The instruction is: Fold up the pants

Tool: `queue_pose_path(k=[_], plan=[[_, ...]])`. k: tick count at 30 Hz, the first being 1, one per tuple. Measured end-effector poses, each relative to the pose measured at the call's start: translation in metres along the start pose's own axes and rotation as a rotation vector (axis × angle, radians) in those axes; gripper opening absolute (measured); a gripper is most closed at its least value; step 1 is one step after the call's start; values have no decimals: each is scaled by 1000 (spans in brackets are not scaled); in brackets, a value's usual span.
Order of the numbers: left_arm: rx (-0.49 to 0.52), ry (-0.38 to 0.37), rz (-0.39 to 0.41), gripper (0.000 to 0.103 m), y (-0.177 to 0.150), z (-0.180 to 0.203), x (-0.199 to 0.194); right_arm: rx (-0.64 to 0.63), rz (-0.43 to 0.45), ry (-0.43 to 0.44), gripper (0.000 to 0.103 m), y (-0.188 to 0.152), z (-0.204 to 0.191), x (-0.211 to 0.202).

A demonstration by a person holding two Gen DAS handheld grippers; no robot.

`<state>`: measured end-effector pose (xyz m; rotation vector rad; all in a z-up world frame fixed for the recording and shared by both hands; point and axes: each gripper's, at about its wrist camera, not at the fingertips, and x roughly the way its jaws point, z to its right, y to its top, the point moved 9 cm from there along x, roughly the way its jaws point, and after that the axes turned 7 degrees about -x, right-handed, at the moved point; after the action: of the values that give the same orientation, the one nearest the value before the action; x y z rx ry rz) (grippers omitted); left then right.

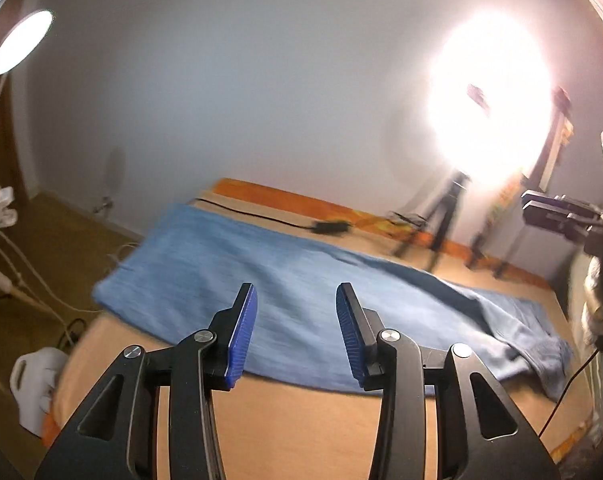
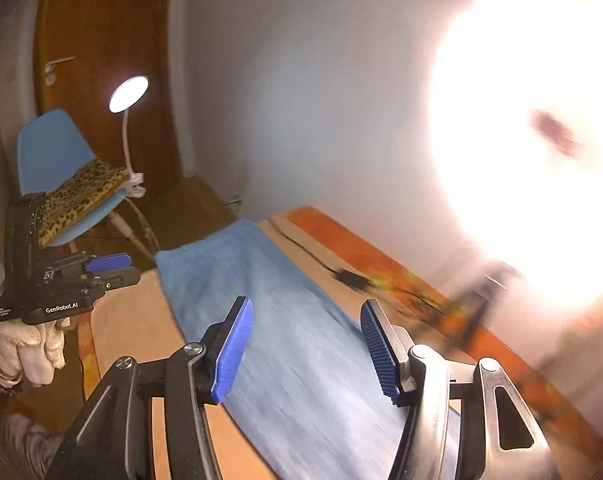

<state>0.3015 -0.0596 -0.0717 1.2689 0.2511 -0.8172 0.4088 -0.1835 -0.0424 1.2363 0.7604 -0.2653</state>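
Blue pants (image 1: 285, 280) lie lengthwise on a tan, orange-edged table (image 1: 285, 420), leg ends at the far left, rumpled waist at the right. They also show in the right wrist view (image 2: 293, 340). My left gripper (image 1: 296, 300) is open and empty, held above the pants' near edge; it shows from the side in the right wrist view (image 2: 113, 266), held by a gloved hand. My right gripper (image 2: 307, 312) is open and empty above the pants; its body shows at the right edge of the left wrist view (image 1: 569, 220).
A very bright ring light (image 1: 489, 96) on a tripod (image 1: 445, 220) stands behind the table. A black cable with a plug (image 1: 329, 226) lies along the far edge. A blue chair (image 2: 57, 168) with a clip lamp (image 2: 128, 94) stands left, before a wooden door (image 2: 109, 60).
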Motion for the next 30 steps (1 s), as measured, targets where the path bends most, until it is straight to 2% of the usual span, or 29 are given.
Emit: queue_pose_path(k=[5,9,15,18,22,26,30], plan=[[42,-54,-58,40,-27,63,7,94,23,-86,59,-54,54,-72],[98,-83,-84,40,-53,117,13,185,0,-149,59,-114,94,-114],[120,-149,-172,40,-93,177,43,300,-85,-257,59,-226,142,-170],[196,-163,-216,40,-116,211,58,355,-110,-299,59,-278,160,-196],[240,-189,-274,40,-139,243,82,422,-155,-308,59,-347,170,-216],[260,-200,-336,40,-158,263,104,437,-186,-277,59,-383,157,-210],[269,-195,-368,40,-169,270,118,386,-218,-238,59,-405,136,-195]])
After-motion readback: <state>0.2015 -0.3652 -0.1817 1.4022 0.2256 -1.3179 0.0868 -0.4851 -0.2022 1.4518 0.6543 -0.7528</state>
